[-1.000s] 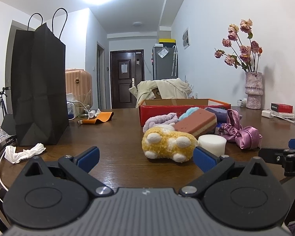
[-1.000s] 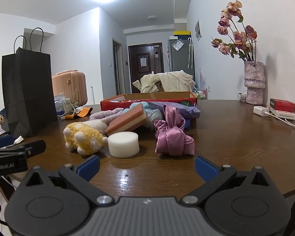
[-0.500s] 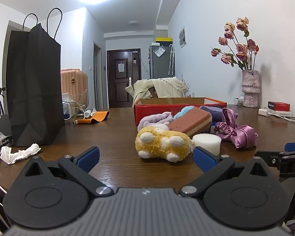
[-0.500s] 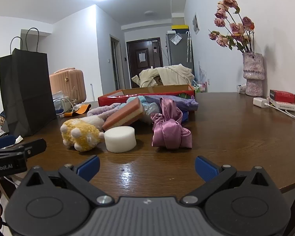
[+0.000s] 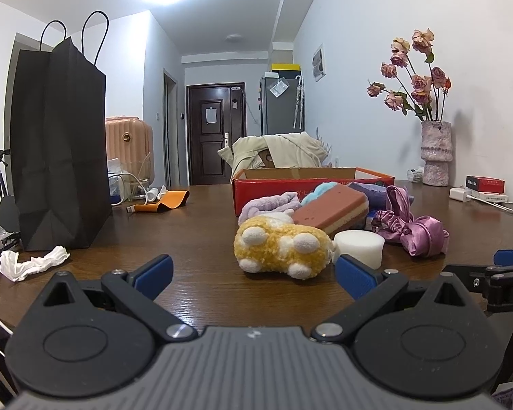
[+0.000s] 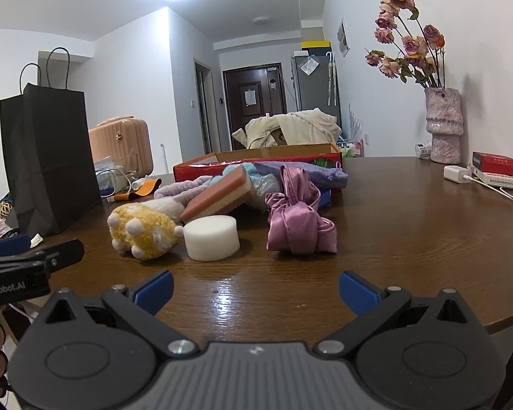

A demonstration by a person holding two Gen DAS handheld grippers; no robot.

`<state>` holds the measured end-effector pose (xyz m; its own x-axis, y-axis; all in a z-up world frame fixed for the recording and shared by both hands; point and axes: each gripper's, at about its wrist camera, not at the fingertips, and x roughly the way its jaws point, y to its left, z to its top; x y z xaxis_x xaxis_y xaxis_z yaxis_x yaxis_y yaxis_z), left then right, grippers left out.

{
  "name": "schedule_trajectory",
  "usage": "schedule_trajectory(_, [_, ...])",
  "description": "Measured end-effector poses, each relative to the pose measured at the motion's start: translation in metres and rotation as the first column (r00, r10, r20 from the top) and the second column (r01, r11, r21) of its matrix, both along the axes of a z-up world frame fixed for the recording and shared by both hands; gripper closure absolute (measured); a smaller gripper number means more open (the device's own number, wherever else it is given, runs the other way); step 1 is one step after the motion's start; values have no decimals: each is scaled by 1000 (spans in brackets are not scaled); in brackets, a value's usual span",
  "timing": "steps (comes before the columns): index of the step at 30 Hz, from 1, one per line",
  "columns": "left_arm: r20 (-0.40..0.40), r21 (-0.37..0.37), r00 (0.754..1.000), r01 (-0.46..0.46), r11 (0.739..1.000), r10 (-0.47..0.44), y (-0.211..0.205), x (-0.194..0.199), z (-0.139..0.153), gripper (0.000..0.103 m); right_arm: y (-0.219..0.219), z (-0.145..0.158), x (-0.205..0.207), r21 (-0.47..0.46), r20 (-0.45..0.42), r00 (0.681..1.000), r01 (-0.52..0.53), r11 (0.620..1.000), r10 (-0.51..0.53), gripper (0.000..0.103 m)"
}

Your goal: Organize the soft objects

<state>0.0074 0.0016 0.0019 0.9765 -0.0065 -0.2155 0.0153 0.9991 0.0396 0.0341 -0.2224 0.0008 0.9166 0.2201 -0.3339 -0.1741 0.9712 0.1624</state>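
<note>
Over the last second both views have crept closer to the pile: the yellow plush toy (image 5: 282, 251) now fills more of the left wrist view and sits nearer the tips than it did a second ago. We read this as the opening approach, with nothing sorted yet.

Our left tongs (image 5: 254, 271) are spread wide and empty, low over the surface (image 5: 195, 225), with the plush at about 12 o'clock and just beyond the tips. Our right tongs (image 6: 254, 290) are likewise spread wide and hold nothing; the pink satin scrunchie (image 6: 297, 220) lies at their 12 o'clock, a little farther off.

The soft things lie bunched in front of the red box (image 5: 311, 181), which stands open at the top. The plush is nubbly, yellow with white knobs, lying on its side. The white foam puck (image 6: 211, 237) sits just beside it, at its 3 o'clock, perhaps touching; the angle is too low for us to be sure. Behind them the layered pink sponge block (image 5: 331, 210) leans tilted on a lilac headband (image 5: 268, 203), and a purple pouch (image 6: 302, 172) drapes against the box front.

We judge the plush the likely first pick for the left side; it should squash readily, so a deep bite suits it.
</note>
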Motion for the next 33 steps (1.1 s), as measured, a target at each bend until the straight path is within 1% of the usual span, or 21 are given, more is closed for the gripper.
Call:
schedule_trajectory(10, [-7,-7,1000,-16,1000,16,3,2,-1,0,4,0,0,-11,10,1000,-14,1000,14,0])
schedule_trajectory(23, [-5,-5,1000,-14,1000,14,1,2,-1,0,5,0,2,-22,16,1000,-9,1000,9,0])
schedule_trajectory(25, [-16,-5,1000,-7,1000,7,2,4,-2,0,6,0,2,-29,31,999,-11,1000,11,0])
schedule_trajectory(27, [-56,1,998,15,1000,-15,2,13,-1,0,5,2,3,-47,71,997,-18,999,21,0])
schedule_trajectory(28, [-61,1,997,39,999,-39,4,17,0,0,5,4,4,-56,94,995,-14,998,19,0])
schedule_trajectory(29, [-48,7,997,56,998,-56,7,21,3,0,5,7,6,-58,116,993,-13,998,20,0])
schedule_trajectory(31, [-23,1,999,32,999,-32,13,31,9,0,6,12,13,-44,155,986,-52,998,58,0])
schedule_trajectory(33, [-39,-28,999,12,1000,-13,21,46,16,0,11,16,27,-36,122,986,-111,993,115,0])
